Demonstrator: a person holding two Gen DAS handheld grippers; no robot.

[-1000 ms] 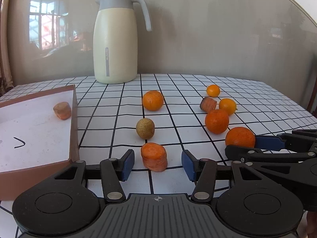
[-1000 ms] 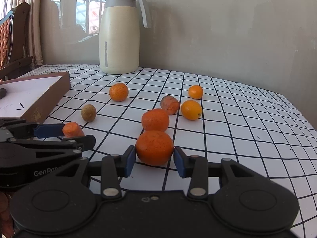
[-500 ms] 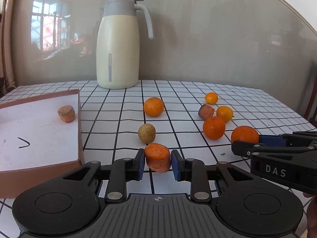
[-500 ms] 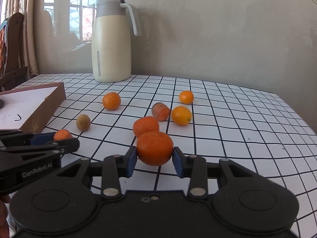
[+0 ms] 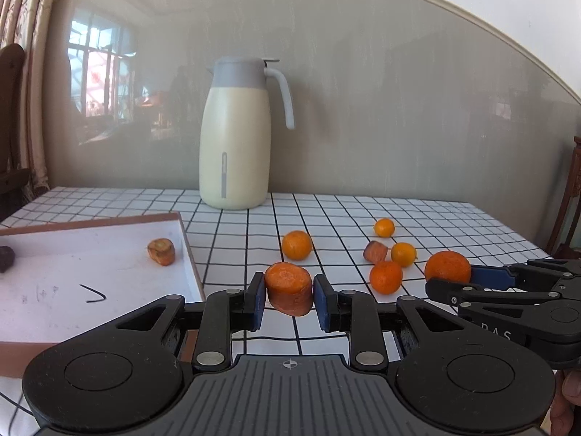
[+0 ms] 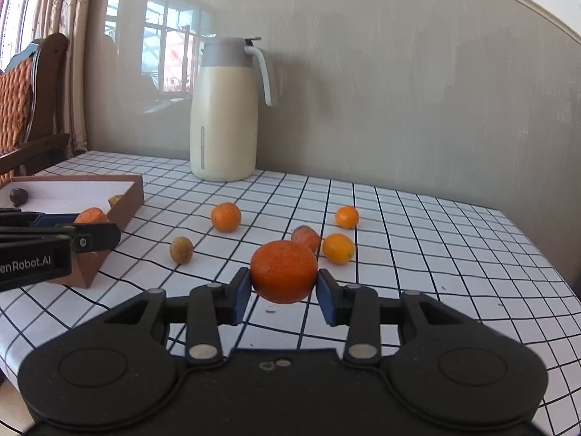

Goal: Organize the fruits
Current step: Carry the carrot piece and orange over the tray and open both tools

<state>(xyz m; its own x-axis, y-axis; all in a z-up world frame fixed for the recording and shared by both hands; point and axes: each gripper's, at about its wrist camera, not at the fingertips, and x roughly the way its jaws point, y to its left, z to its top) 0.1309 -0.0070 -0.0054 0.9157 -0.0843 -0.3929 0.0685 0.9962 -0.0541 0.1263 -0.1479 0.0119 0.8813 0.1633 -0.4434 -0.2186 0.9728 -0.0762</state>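
My left gripper (image 5: 288, 299) is shut on a carrot chunk (image 5: 289, 292) and holds it above the table, right of the brown tray (image 5: 190, 254). My right gripper (image 6: 283, 285) is shut on a big orange (image 6: 284, 270), also lifted; it shows in the left wrist view (image 5: 447, 267) too. On the table lie an orange (image 5: 297, 244), another orange (image 5: 385, 277), two small yellow-orange fruits (image 5: 384, 227) (image 5: 403, 254), a carrot piece (image 5: 376, 251) and a small brown fruit (image 6: 181, 249). The tray holds a carrot piece (image 5: 161, 251) and a dark fruit (image 5: 5, 258).
A cream thermos jug (image 5: 236, 138) stands at the back of the checked table (image 5: 326, 207), by the wall. A wooden chair (image 6: 29, 109) is at the far left. The table's right edge (image 6: 537, 250) is near.
Both grippers have risen from the table with their loads. The left gripper closed on the carrot chunk a second ago and has lifted it beside the tray.
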